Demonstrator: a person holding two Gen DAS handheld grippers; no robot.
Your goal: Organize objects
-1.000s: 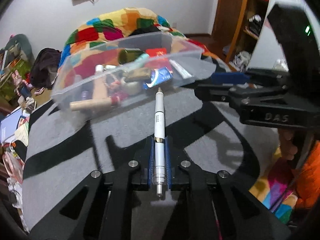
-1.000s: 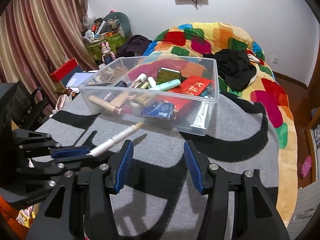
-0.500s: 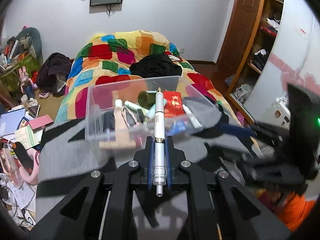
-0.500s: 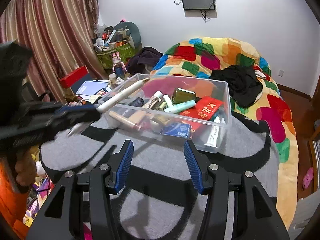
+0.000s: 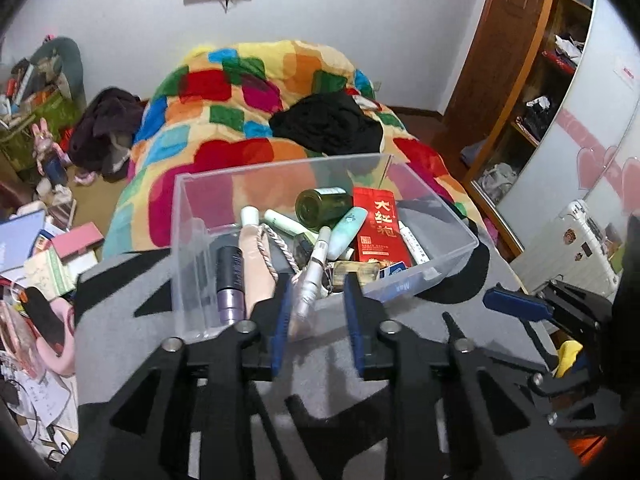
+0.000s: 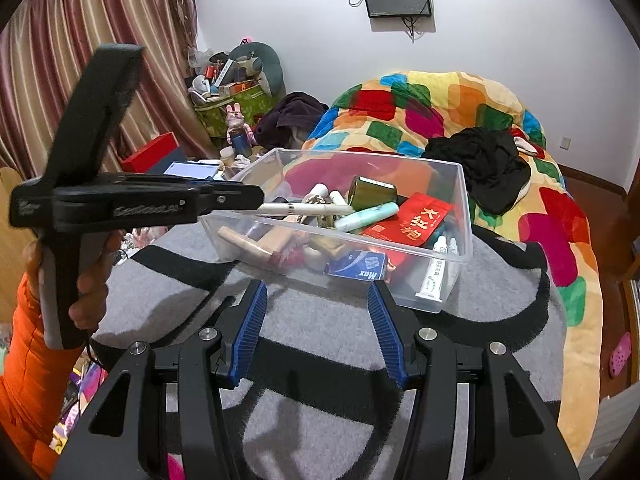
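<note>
A clear plastic bin [image 5: 460,240] [image 6: 466,220] full of cosmetics sits on a grey and black blanket. My left gripper [image 5: 314,304] is open over the bin's near wall, also seen from the right wrist view [image 6: 240,200]. A white pen [image 5: 310,280] [image 6: 296,210] lies free between the open jaws, pointing into the bin. My right gripper [image 6: 316,330] is open and empty, low over the blanket in front of the bin.
In the bin lie a red packet [image 5: 378,226], a green jar [image 5: 320,206], tubes and a blue box [image 6: 356,266]. A colourful quilt [image 5: 248,92] with black clothes lies behind. Floor clutter [image 5: 36,240] is at left, a wardrobe [image 5: 532,80] at right.
My left gripper rose and moved forward over the bin, then opened and let go of the pen. My right gripper stayed open and lifted slightly.
</note>
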